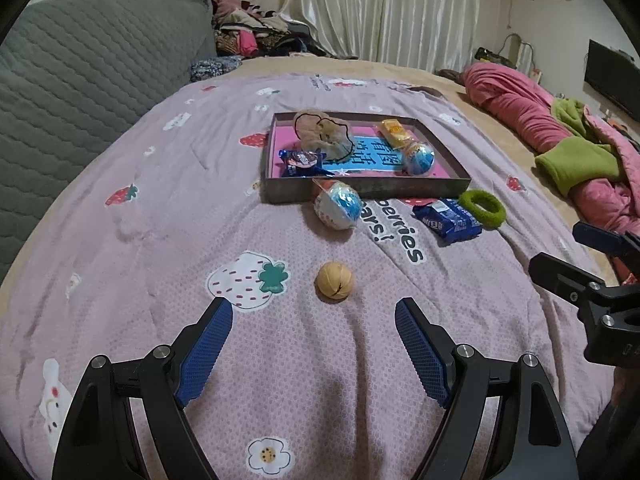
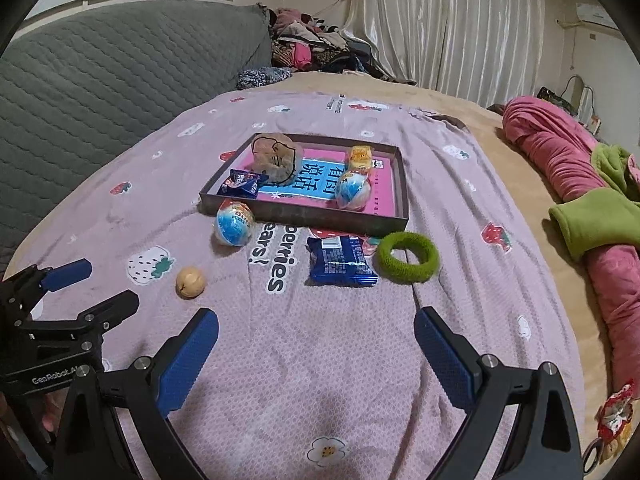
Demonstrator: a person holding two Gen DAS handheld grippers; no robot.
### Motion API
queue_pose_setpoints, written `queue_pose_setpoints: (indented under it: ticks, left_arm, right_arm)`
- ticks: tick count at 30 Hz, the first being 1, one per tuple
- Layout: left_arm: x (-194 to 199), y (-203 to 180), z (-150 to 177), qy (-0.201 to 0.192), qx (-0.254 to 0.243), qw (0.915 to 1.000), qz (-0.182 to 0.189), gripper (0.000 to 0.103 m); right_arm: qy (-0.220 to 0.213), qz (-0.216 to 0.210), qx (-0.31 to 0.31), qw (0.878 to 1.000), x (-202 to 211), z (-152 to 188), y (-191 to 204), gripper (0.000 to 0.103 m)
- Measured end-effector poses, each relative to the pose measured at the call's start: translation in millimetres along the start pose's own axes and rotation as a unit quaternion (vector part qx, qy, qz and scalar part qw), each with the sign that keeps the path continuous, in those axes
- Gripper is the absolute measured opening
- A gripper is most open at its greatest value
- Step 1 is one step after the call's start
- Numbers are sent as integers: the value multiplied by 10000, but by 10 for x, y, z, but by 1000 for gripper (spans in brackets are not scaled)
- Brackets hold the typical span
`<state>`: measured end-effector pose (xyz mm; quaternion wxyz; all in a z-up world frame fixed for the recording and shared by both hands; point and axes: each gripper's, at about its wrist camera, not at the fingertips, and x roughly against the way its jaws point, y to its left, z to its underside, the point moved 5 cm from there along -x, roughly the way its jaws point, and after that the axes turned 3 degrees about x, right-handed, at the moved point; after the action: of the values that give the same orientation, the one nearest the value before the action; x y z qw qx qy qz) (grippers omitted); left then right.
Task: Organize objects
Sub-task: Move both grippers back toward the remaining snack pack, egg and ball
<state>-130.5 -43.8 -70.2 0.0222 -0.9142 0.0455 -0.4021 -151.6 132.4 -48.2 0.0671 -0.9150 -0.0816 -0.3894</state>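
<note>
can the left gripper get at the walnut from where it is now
Probably yes. The left gripper is open and empty, the walnut lies just ahead between its finger lines, and only bare bedspread separates them.

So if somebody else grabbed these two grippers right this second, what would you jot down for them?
Left gripper: open, empty, pointed at the small tan wooden ball.
Right gripper: open, empty, short of the blue snack packet.
Done: shallow brown cardboard tray holds a plush toy, a blue packet, a yellow packet and one blue-and-white wrapped egg.
Left on the pink blanket: second wrapped egg against the tray's front wall, ball, blue snack packet, fuzzy green hair tie.
</note>
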Motion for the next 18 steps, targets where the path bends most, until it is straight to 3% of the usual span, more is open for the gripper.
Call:
queue_pose_setpoints:
  ticks: [18]
  left_arm:
    - [-206, -50, 10, 109, -27, 9999, 6, 84]
  right_arm:
    - [166, -76, -52, 9998, -287, -30, -62, 99]
